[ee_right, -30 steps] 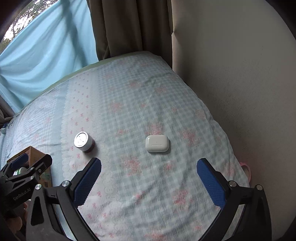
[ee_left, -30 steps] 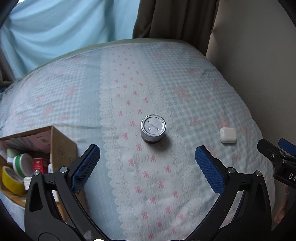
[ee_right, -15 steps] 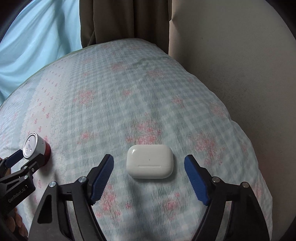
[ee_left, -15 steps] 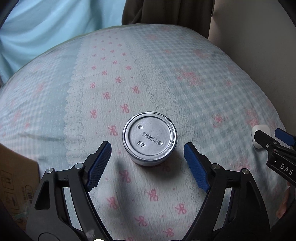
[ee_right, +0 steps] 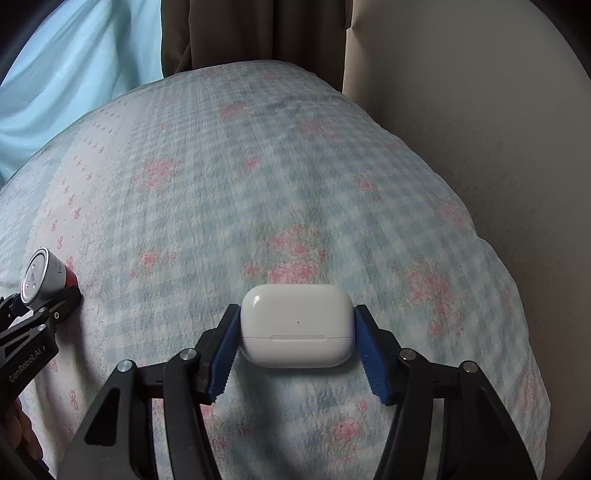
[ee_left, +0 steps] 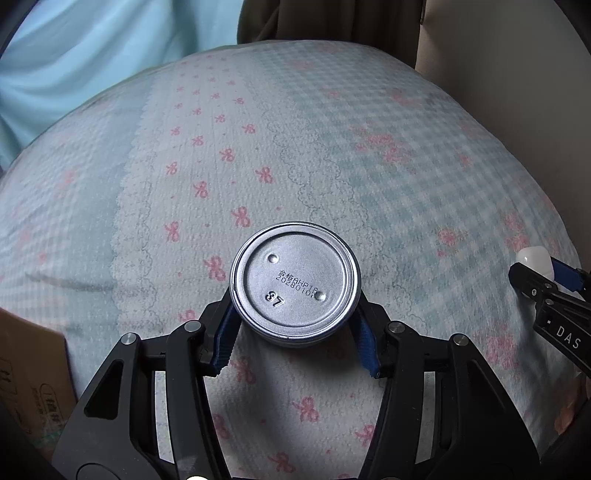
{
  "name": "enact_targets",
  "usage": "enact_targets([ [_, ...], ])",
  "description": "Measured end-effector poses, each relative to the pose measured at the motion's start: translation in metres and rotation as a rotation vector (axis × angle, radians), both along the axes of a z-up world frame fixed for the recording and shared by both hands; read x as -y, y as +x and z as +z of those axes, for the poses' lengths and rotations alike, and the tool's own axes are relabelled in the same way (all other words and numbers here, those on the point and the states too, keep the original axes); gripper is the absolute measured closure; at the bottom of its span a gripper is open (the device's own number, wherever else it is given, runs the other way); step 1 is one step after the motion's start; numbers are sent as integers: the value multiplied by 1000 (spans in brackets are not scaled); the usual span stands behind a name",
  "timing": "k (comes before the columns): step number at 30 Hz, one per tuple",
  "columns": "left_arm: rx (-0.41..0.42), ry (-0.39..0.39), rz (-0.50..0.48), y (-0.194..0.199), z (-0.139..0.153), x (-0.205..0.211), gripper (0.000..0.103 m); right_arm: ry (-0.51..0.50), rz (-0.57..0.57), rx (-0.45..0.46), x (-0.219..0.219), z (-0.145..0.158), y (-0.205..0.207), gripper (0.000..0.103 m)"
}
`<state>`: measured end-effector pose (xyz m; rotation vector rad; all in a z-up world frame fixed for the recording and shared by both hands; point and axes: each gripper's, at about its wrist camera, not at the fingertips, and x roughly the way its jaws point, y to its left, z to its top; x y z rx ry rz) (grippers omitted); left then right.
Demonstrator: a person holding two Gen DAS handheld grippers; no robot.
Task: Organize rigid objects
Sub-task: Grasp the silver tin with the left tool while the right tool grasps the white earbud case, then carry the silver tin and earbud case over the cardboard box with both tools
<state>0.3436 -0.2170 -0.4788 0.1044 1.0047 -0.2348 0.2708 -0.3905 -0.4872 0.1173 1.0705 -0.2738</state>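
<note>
The left gripper (ee_left: 295, 325) has its jaws closed against the two sides of a small round can (ee_left: 294, 282). The can stands upright on the bed cover (ee_left: 221, 155), and its silver top with a printed code and the number 37 faces the camera. The blue pads (ee_left: 224, 341) touch the can wall low on the left and on the right. In the right wrist view the same can (ee_right: 40, 280) appears at the far left edge, with a red band at its lower part.

The right gripper (ee_right: 295, 339) holds a white earbud case (ee_right: 296, 325) between its jaws, one blue pad on each short end. The case lies flat on the checked part of the bed cover, near the wall (ee_right: 480, 129) on the right.

A cardboard box (ee_left: 31, 373) is at the near left edge of the left wrist view. Beyond the bed hang a light blue curtain (ee_left: 92, 48) and a brown curtain (ee_right: 251, 33).
</note>
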Motion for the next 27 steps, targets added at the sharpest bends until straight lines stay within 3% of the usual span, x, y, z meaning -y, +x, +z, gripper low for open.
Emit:
enact_targets([
  [7,21,-23,11,-9,19,-2,53,18,-1,17,1,10,-1,47],
  [14,68,-56,14,-25,68,-6,53,35,8,52,-2,43,-9,47],
  [20,123,-95,41,-50,137,-18,53,44,31,115,-11,104,-23,47],
  [27,140,-131,106,-92,224,-55,53,77,107,172,-36,200,-45,47],
])
